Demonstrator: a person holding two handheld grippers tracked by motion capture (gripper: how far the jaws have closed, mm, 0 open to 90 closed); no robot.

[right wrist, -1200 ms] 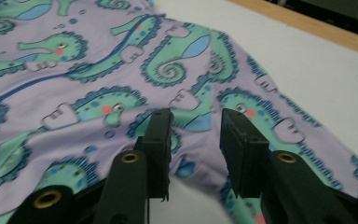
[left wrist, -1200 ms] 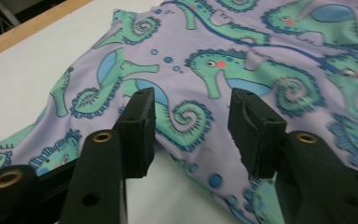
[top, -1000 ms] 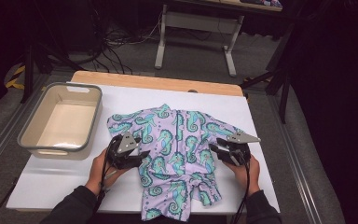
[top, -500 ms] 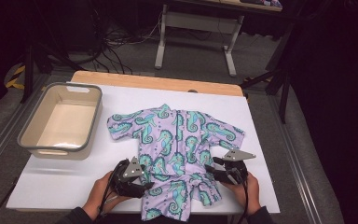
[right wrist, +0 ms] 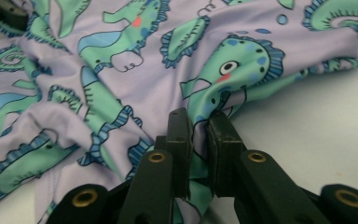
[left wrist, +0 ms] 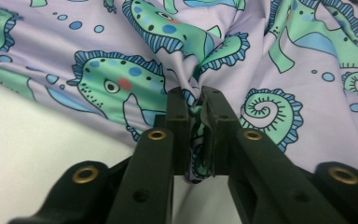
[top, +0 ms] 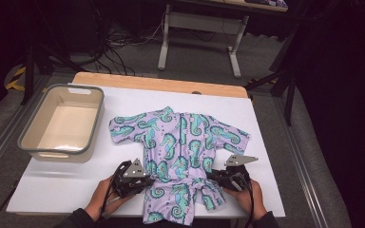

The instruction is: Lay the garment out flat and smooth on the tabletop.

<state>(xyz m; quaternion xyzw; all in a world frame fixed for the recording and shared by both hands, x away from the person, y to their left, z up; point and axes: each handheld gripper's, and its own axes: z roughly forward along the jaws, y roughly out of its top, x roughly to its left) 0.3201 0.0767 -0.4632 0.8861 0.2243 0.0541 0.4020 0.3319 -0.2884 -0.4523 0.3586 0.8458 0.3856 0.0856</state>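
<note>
A lilac child's suit (top: 180, 147) printed with teal seahorses lies flat on the white table (top: 52, 190), neck toward the far side. My left gripper (top: 140, 180) sits at the suit's left edge near the waist; its jaws have just been closing and now pinch a fold of the fabric (left wrist: 196, 135). My right gripper (top: 216, 178) is at the suit's right edge at the same height; its jaws have also just been closing and clamp the cloth (right wrist: 198, 140) between the pads. Both hands rest low on the table.
An empty grey-rimmed tub (top: 62, 124) stands at the table's left. A wooden strip (top: 157, 84) runs along the far edge. Beyond it the floor holds a desk frame (top: 199, 38) and cables. The suit's legs hang near the front edge.
Both grippers slid toward the near edge, from the suit's chest sides down to its waist, then shut on the fabric edges. The suit has bunched slightly at the waist.
</note>
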